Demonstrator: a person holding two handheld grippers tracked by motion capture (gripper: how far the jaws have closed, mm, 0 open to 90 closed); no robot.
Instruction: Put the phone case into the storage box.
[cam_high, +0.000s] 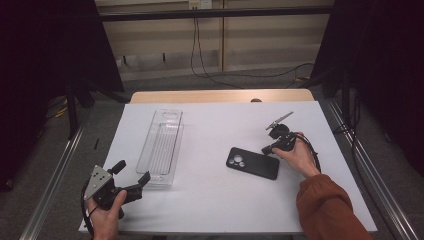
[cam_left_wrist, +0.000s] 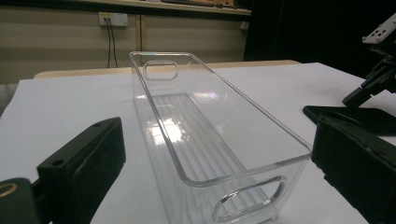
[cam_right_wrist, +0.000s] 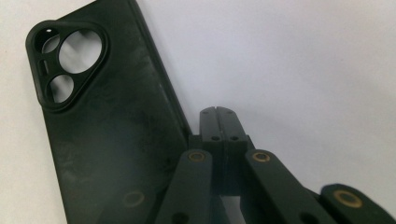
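Observation:
A black phone case (cam_high: 252, 162) lies back-up on the white table, its camera cut-out toward the left. My right gripper (cam_high: 266, 149) is shut with nothing between its jaws, tips down at the case's right end. In the right gripper view the closed tips (cam_right_wrist: 217, 112) rest on the table right beside the case (cam_right_wrist: 102, 130) edge. My left gripper (cam_high: 131, 173) is held at the near left corner, jaws wide open and empty, pointing at the near end of a clear plastic bin (cam_high: 162, 147). The empty bin (cam_left_wrist: 205, 135) stands just ahead of the spread jaws of the left gripper (cam_left_wrist: 217, 135).
The table (cam_high: 215, 200) is covered by a white sheet, with a wooden strip along its far edge. Metal rails run along both sides. Cables (cam_high: 210, 70) lie on the floor beyond. The right gripper (cam_left_wrist: 373, 79) and the case (cam_left_wrist: 355, 116) show far right in the left gripper view.

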